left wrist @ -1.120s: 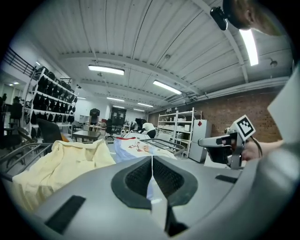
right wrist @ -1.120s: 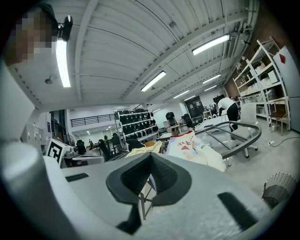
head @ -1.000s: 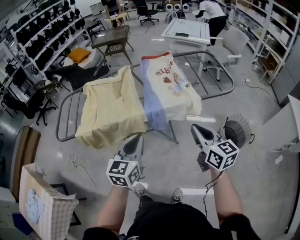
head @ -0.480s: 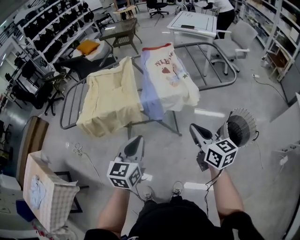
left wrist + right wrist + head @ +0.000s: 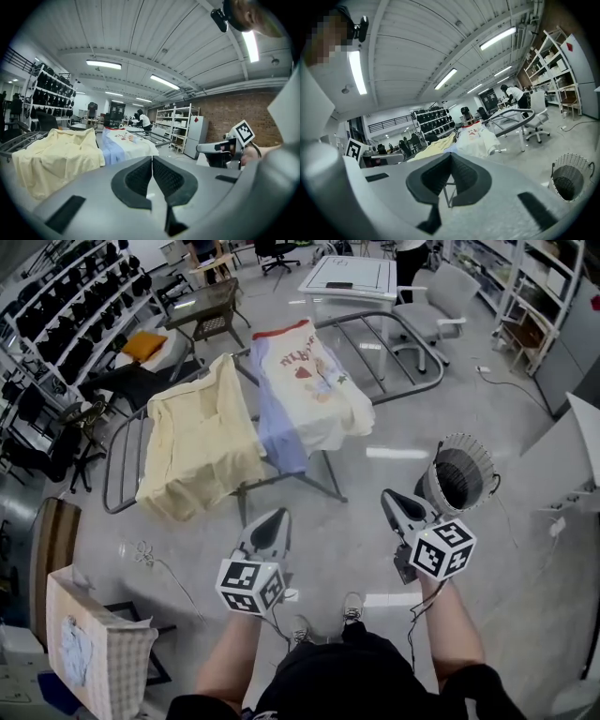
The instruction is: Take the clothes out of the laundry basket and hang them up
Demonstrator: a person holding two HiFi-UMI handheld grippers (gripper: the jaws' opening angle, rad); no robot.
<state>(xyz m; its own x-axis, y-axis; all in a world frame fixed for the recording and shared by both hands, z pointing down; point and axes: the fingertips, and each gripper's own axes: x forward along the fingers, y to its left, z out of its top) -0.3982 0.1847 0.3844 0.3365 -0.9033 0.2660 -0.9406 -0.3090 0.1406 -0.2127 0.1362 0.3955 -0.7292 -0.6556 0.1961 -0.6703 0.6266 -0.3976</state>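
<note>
While a yellow shirt (image 5: 199, 448) and white shirt (image 5: 311, 395) draped the rack (image 5: 106, 486), the left hand-held gripper (image 5: 276, 518) and right hand-held gripper (image 5: 388, 498) were closed, empty.

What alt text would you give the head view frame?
Seen from above, the left gripper and right gripper, both shut and empty, are held out over a grey floor. Ahead, a folding drying rack carries a yellow garment and a white printed shirt. A round mesh laundry basket stands on the floor near the right gripper.
</note>
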